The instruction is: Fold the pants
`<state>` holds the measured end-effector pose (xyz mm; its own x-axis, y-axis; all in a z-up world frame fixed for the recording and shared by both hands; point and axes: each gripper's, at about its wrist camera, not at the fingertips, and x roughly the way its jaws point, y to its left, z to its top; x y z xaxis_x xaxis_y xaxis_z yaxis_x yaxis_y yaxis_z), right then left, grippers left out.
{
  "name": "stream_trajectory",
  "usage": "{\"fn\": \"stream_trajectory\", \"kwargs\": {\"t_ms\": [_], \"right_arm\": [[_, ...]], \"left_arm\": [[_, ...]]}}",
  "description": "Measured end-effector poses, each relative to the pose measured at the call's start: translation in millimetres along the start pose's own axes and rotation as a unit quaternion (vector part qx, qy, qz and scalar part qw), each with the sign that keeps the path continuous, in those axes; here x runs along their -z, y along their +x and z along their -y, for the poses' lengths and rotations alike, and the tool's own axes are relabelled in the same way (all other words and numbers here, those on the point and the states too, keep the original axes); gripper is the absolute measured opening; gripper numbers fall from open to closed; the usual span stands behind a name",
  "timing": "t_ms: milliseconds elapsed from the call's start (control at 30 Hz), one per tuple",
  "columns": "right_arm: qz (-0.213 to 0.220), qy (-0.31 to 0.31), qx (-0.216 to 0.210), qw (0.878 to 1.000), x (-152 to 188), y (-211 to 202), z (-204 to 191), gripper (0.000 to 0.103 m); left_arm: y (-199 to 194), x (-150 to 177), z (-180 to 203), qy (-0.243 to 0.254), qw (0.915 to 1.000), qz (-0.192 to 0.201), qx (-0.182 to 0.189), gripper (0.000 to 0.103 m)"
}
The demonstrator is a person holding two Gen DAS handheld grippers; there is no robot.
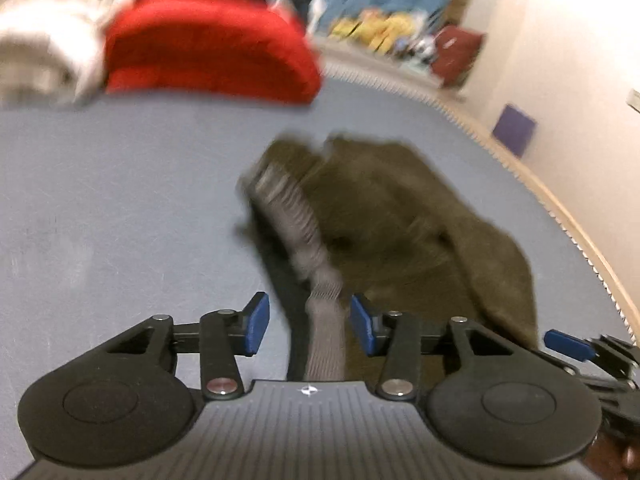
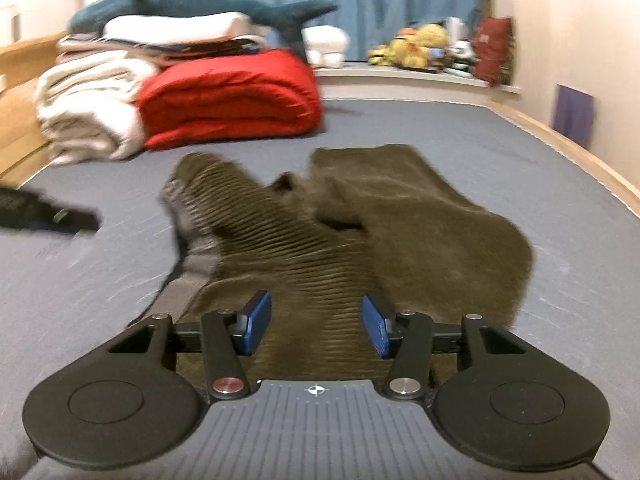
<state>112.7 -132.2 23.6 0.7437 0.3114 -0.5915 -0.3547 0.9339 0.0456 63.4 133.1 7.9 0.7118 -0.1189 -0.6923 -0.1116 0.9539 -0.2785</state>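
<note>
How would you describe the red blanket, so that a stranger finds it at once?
Look at the far end of the grey-blue bed. The red blanket lies folded there, beside a cream pile. It is the only bright red bundle on the mattress.

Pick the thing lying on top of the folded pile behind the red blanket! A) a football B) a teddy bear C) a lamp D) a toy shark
D: in the right wrist view a blue-green toy shark lies across the folded white and cream bedding behind the red blanket.
</note>
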Motion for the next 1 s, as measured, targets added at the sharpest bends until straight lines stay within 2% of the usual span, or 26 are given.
{"fn": "stream_trajectory", "kwargs": {"t_ms": [67,333,433,600,667,733,767,833,900,933,967,1000], "right_arm": [[-0.006,-0.025,-0.017,1.000,3.8,3.0,-13.6,0.053],[-0.059,-0.116,-0.073,0.989,22.7,32.4,-64.6,0.056],[-0.083,-0.144,-0.088,0.982,32.7,46.0,-79.5,0.064],[-0.104,-0.195,-0.078,0.972,47.4,68.2,-93.4,0.066],[-0.119,-0.219,-0.070,0.966,53.4,79.3,-95.2,0.066],[-0.117,-0.236,-0.066,0.962,59.7,83.1,-95.4,0.068],[-0.113,-0.239,-0.067,0.962,60.0,83.0,-95.8,0.068],[-0.112,-0.238,-0.068,0.962,57.6,82.9,-95.2,0.061],[-0.108,-0.240,-0.056,0.963,55.3,80.1,-93.5,0.038],[-0.099,-0.246,-0.052,0.963,54.4,79.0,-92.9,0.033],[-0.086,-0.254,-0.053,0.962,54.0,75.8,-93.6,0.023],[-0.075,-0.264,-0.058,0.960,53.3,72.5,-94.7,0.011]], "left_arm": [[20.4,1.4,-14.9,-0.039,0.9979,-0.044,0.028,0.047],[70.9,-5.1,-25.4,-0.079,0.9921,-0.081,0.053,0.049],[92.8,-2.5,-25.3,-0.082,0.9910,-0.095,0.048,0.055],[124.4,2.0,-31.5,-0.087,0.9890,-0.107,0.052,0.057],[136.4,5.4,-31.4,-0.088,0.9873,-0.112,0.070,0.057],[142.4,7.8,-26.5,-0.074,0.9888,-0.099,0.083,0.066],[144.4,7.7,-21.5,-0.061,0.9902,-0.094,0.082,0.067],[147.3,8.5,-11.2,-0.035,0.9930,-0.087,0.072,0.067],[149.1,11.9,-2.3,-0.002,0.9953,-0.077,0.059,0.063],[148.2,13.9,1.5,0.014,0.9961,-0.072,0.048,0.054],[145.9,15.5,3.3,0.025,0.9963,-0.069,0.044,0.048],[142.4,16.1,2.5,0.022,0.9961,-0.070,0.049,0.037]]}}
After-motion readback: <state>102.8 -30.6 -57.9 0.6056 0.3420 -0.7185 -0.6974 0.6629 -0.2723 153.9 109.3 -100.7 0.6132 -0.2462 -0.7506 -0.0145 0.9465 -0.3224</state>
